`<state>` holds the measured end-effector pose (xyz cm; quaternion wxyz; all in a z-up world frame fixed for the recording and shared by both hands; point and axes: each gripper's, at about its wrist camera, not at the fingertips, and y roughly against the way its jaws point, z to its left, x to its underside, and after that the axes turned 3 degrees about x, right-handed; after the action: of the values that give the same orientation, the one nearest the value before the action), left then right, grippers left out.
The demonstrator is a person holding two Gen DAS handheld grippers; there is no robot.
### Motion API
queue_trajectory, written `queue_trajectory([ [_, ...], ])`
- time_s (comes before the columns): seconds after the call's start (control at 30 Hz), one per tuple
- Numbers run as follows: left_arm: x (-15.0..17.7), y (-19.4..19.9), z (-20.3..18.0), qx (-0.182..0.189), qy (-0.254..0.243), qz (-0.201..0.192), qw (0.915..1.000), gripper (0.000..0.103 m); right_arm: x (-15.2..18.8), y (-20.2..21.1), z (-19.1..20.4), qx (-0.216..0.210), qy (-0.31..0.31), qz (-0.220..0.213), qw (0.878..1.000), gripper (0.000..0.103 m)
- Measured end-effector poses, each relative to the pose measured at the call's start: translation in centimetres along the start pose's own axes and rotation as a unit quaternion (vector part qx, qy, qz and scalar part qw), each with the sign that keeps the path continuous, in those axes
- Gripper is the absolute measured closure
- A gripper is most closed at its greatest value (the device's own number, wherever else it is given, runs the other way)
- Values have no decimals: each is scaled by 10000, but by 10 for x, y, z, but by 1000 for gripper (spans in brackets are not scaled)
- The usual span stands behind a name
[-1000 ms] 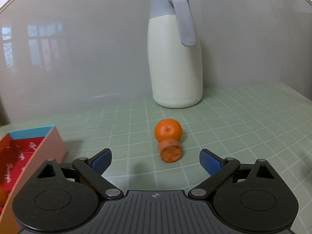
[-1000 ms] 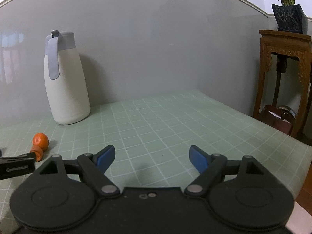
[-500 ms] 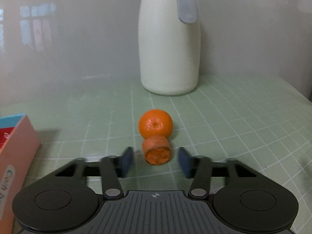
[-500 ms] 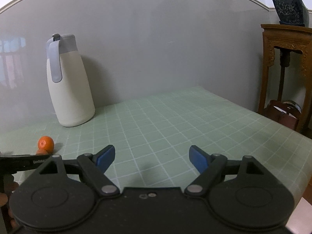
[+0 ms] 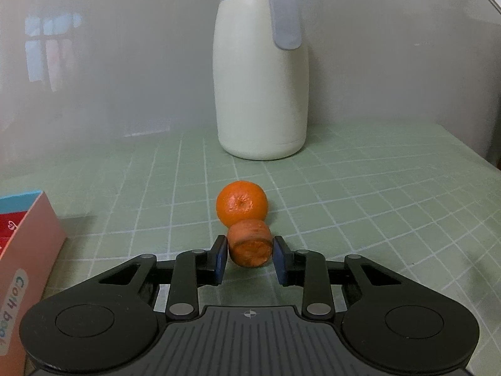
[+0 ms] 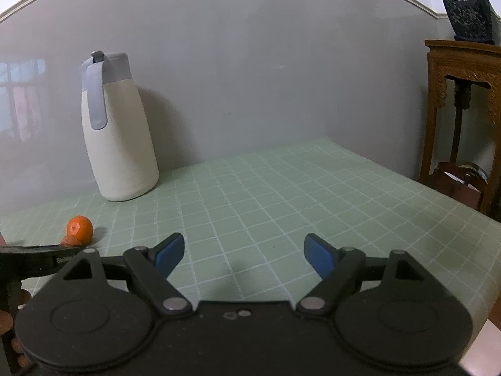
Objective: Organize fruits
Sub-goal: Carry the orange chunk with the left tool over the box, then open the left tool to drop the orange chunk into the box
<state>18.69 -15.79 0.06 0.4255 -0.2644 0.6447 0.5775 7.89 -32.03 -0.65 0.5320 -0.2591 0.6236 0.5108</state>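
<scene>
Pale green tablecloth with a white grid covers the table, backed by a glossy grey wall; a carved wooden stand with a potted plant stands off the table's right edge. Cream thermos jug with grey lid and strap stands upright near the wall. A pink-and-red box sits at the left. Round orange tangerine, dimpled end facing the camera, rests on the cloth in front of the jug. Just before it, touching, a short stubby carrot piece, dull orange, rough cut face toward the camera, long axis running away toward the tangerine. Left gripper has just closed, pads pressed on the carrot piece's sides. Right gripper stands wide, nothing between its fingers
</scene>
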Motion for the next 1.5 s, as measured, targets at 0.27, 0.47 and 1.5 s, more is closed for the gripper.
queue_trajectory([
  [0.27,-2,20,7,-28,-7,-182,9998,72,0,2,6,-29,67,-12,10000,20],
  [0.47,-6,42,27,-186,74,-387,9991,72,3,5,17,-81,192,-2,9998,20],
  [1.5,34,83,210,-1800,1539,-118,9715,72,10,23,96,-650,865,-19,9941,20],
])
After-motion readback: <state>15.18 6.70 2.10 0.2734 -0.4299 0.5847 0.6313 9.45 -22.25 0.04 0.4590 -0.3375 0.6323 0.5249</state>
